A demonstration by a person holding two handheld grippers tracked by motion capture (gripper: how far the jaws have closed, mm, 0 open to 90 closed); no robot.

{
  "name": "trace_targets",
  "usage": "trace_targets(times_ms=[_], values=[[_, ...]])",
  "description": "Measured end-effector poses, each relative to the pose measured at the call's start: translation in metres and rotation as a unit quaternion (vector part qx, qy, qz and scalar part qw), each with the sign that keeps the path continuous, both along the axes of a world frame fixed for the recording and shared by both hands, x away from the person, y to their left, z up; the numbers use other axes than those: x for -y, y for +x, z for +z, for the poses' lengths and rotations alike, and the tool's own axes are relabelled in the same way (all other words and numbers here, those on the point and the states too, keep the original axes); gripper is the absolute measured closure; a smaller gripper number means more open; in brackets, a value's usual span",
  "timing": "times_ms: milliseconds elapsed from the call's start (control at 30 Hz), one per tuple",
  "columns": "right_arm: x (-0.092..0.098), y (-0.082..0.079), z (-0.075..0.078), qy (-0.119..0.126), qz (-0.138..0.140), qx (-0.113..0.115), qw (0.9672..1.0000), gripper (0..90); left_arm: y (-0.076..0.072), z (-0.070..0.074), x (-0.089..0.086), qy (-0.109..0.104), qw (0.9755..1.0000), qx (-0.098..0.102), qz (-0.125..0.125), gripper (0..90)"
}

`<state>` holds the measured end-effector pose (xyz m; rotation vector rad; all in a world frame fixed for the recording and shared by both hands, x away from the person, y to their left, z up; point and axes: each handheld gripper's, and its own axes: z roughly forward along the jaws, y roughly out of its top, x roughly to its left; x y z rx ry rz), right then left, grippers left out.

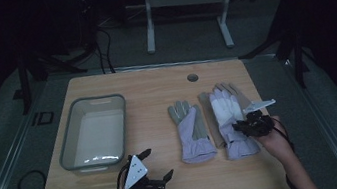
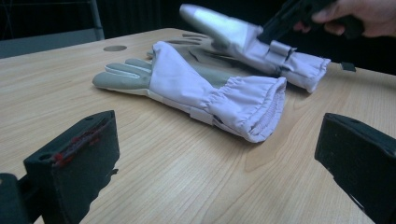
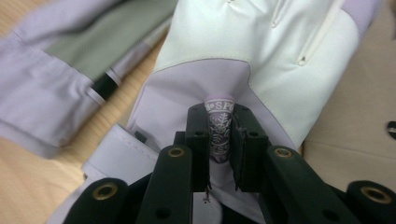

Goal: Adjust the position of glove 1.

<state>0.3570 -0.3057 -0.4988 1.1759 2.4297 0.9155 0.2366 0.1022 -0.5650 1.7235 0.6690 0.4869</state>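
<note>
Partly legible "SPO" lettering on the glove's small lilac tab (image 3: 219, 128).

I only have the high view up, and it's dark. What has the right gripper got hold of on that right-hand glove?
Observer: In the right gripper view, the right gripper has its pads pressed on a small printed tab that stands up from the back of the right glove.
Operator: Is that glove off the table yet?
Observer: In the left gripper view its finger end is raised while its cuff stays low by the table; I cannot tell whether the cuff touches.
Operator: And the left gripper?
Observer: The left gripper is open, with nothing between its jaws. It faces the cuff opening of the left glove, which lies flat.
</note>
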Motion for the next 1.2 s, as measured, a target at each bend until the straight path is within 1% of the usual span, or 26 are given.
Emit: trace_targets(times_ms=[67, 133, 200, 267, 300, 433, 500, 600, 633, 667, 700, 800, 833, 933, 1000, 1100, 1133, 1167, 1200], values=[[0.002, -0.003, 0.01, 0.003, -0.007, 0.006, 0.9999, 79.2, 0.0, 0.0, 0.0, -0.001, 1.0, -0.001, 0.001, 0.0], [0.002, -0.004, 0.019, 0.016, -0.009, 0.007, 0.9998, 79.3, 0.0, 0.0, 0.0, -0.001, 1.0, -0.001, 0.001, 0.0], [0.0, -0.006, 0.029, 0.027, -0.022, 0.008, 0.9994, 79.3, 0.0, 0.0, 0.0, 0.0, 1.0, -0.001, 0.001, 0.0], [-0.005, -0.008, 0.039, 0.028, -0.025, 0.016, 0.9992, 79.3, 0.0, 0.0, 0.0, 0.0, 1.0, -0.001, 0.001, 0.0], [-0.009, -0.008, 0.043, 0.027, -0.022, 0.016, 0.9993, 79.3, 0.0, 0.0, 0.0, 0.0, 1.0, -0.001, 0.002, 0.0], [-0.023, -0.01, 0.059, 0.039, -0.02, 0.021, 0.9988, 79.3, 0.0, 0.0, 0.0, 0.0, 1.0, -0.001, 0.002, 0.0], [-0.03, -0.01, 0.064, 0.046, -0.02, 0.019, 0.9985, 79.3, 0.0, 0.0, 0.0, 0.0, 1.0, -0.001, 0.002, 0.0], [-0.045, -0.011, 0.069, 0.043, -0.024, 0.018, 0.9986, 79.2, 0.0, 0.0, 0.0, 0.0, 1.0, -0.001, 0.002, 0.0], [-0.051, -0.012, 0.071, 0.043, -0.025, 0.018, 0.9986, 79.2, 0.0, 0.0, 0.0, 0.001, 1.0, 0.0, 0.003, 0.0], [-0.051, -0.012, 0.071, 0.043, -0.025, 0.018, 0.9986, 79.2, 0.0, 0.0, 0.0, 0.001, 1.0, 0.0, 0.003, 0.0], [-0.066, -0.013, 0.073, 0.038, -0.024, 0.018, 0.9988, 79.2, 0.0, 0.0, 0.001, 0.003, 1.0, 0.0, 0.003, 0.0], [-0.083, -0.014, 0.073, 0.027, -0.021, 0.016, 0.9993, 79.1, 0.0, 0.0, 0.001, 0.003, 1.0, 0.001, 0.003, 0.0], [-0.088, -0.013, 0.073, 0.026, -0.02, 0.013, 0.9994, 79.0, 0.0, 0.0, 0.001, 0.003, 1.0, 0.001, 0.003, 0.0], [-0.1, -0.012, 0.071, 0.028, -0.019, 0.006, 0.9994, 79.0, 0.0, 0.0, 0.001, 0.002, 1.0, 0.001, 0.002, 0.0], [-0.109, -0.011, 0.068, 0.029, -0.02, 0.002, 0.9994, 78.9, -0.001, 0.0, 0.001, 0.002, 1.0, 0.001, 0.002, 0.0], [-0.121, -0.008, 0.059, 0.034, -0.016, -0.01, 0.9992, 78.9, -0.001, 0.0, 0.001, 0.002, 1.0, 0.002, 0.002, 0.0], [-0.121, -0.008, 0.059, 0.034, -0.016, -0.01, 0.9992, 78.9, -0.001, 0.0, 0.001, 0.002, 1.0, 0.002, 0.002, 0.0], [-0.128, -0.006, 0.051, 0.027, -0.017, -0.017, 0.9994, 78.8, -0.001, 0.0, 0.001, 0.002, 1.0, 0.002, 0.001, 0.0], [-0.13, -0.005, 0.048, 0.024, -0.019, -0.019, 0.9994, 78.8, -0.001, 0.0, 0.001, 0.002, 1.0, 0.001, 0.001, 0.0]])
